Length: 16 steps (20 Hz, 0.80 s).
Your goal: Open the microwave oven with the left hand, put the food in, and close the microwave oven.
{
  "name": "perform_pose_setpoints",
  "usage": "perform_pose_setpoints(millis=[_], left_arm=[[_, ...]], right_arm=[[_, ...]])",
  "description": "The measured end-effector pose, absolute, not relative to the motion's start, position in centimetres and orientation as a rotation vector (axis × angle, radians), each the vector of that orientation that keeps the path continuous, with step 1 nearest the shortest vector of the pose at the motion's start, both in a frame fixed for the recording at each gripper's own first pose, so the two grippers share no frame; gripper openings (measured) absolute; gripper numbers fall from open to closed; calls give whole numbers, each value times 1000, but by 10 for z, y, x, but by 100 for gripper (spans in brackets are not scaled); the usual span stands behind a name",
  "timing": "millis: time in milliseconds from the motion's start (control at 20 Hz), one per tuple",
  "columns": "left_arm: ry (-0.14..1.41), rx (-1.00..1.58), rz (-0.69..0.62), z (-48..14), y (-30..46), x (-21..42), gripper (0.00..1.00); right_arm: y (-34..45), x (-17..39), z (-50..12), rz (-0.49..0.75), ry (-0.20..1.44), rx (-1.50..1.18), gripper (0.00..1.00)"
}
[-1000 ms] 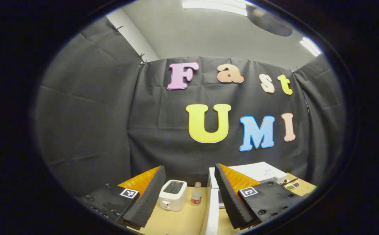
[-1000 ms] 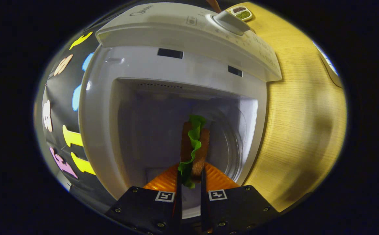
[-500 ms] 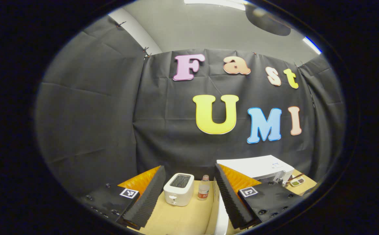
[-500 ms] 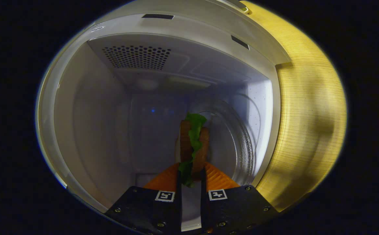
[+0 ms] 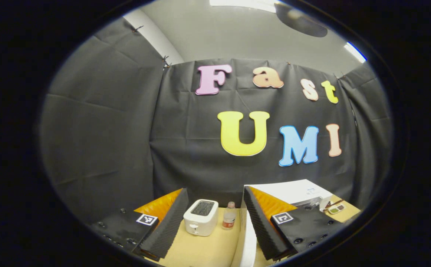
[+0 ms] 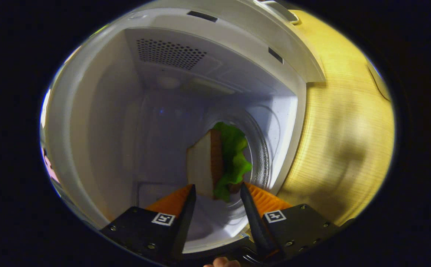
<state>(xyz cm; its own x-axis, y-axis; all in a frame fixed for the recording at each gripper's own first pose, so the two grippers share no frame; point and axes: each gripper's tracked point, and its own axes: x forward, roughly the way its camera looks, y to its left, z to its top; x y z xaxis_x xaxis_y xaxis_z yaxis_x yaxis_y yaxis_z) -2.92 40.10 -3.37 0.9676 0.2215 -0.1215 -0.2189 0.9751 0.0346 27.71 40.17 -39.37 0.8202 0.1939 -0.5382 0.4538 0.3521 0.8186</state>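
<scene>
Two of the three steps are looking pretty much handled from where I'm sitting. I'm seeing the microwave (image 6: 100, 111) with its cavity wide open in the right gripper view, so the opening part is done. The sandwich (image 6: 219, 159), bread with green lettuce sticking out the side, is sitting inside the cavity on the glass turntable (image 6: 267, 148), tilted a bit rather than lying flat as far as I can tell. I'm holding my right gripper (image 6: 215, 211) just at the mouth of the oven with the fingers spread apart, and the sandwich is sitting beyond the tips, so I'm not gripping it; whether a fingertip is brushing it I can't say for sure.

Over in the left gripper view I'm holding my left gripper (image 5: 211, 222) up with the fingers wide apart and nothing between them. It's looking across the wooden table (image 5: 208, 252) at a white toaster (image 5: 201, 217) and a small bottle (image 5: 229, 219) beside it. The white edge of the oven door (image 5: 250, 241) is poking up near the right finger, with the oven body behind.

So what's left, I reckon: backing the right one out of the cavity, then swinging that door shut with the left, which is hanging close to it
</scene>
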Motion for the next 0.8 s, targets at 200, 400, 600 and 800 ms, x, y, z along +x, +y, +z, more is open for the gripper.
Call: perform_pose_setpoints(millis=[200,400,600,800], left_arm=[[114,15,189,-34,381,-24,96],[112,-8,143,-40,352,-15,96],[114,-22,97,-45,322,-8,96],[111,-32,39,-49,284,1,96]], right_arm=[[394,237,-366,-26,662,997,98],[357,197,-317,112,590,683,98],[309,172,-225,188,414,432,98],[266,146,-147,191,256,261,98]])
